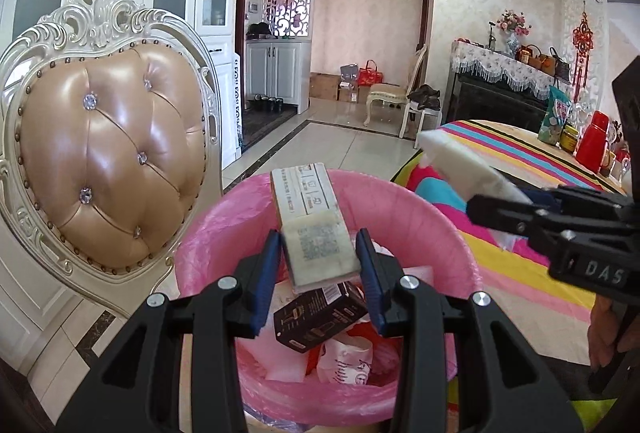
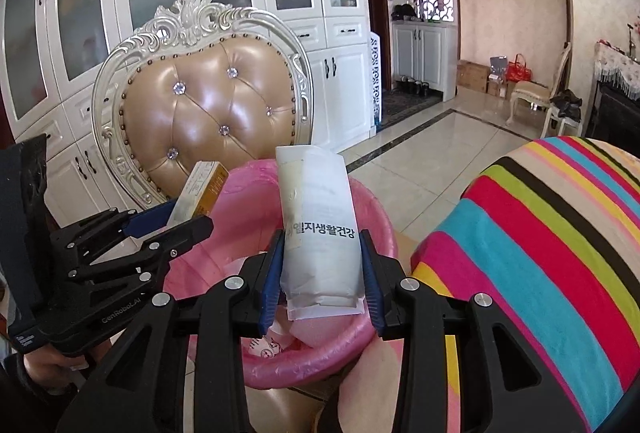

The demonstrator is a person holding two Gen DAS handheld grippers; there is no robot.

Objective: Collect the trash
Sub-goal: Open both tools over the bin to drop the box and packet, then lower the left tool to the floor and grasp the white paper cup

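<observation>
Here, through the left wrist camera, I saw my left claw (image 1: pixel 318 275) closed on a long cardboard box (image 1: pixel 310 213), its blue pads pressed against both sides of the near end. The box hung directly above the pink-lined trash bin (image 1: pixel 440 233), pointing away from me toward the bin's far rim. Inside the bin lay a small black carton (image 1: pixel 320 315) and some crumpled white and red wrappers (image 1: pixel 352 361). Left of the bin stood a tufted leather chair (image 1: pixel 112 161) with an ornate cream frame. To the right of the bin, the striped tabletop (image 1: pixel 516 153) carried a red thermos (image 1: pixel 592 141) and a snack bag (image 1: pixel 556 117) at its far end. My right claw (image 1: pixel 476 201) reached in from the right, holding a white pouch (image 1: pixel 460 161) over the bin's right rim.

In the right wrist view, my right claw (image 2: pixel 322 273) was clamped on that white pouch (image 2: pixel 318 229), which bore black Korean lettering and stood upright between the pads, above the bin (image 2: pixel 376 217). The left claw (image 2: pixel 176 219) came in from the left of the bin, gripping the cardboard box (image 2: pixel 200 193), which tilted above the bin's left rim. The chair (image 2: pixel 204 113) stood behind the bin, and the striped tabletop (image 2: pixel 540 253) lay to the bin's right.
</observation>
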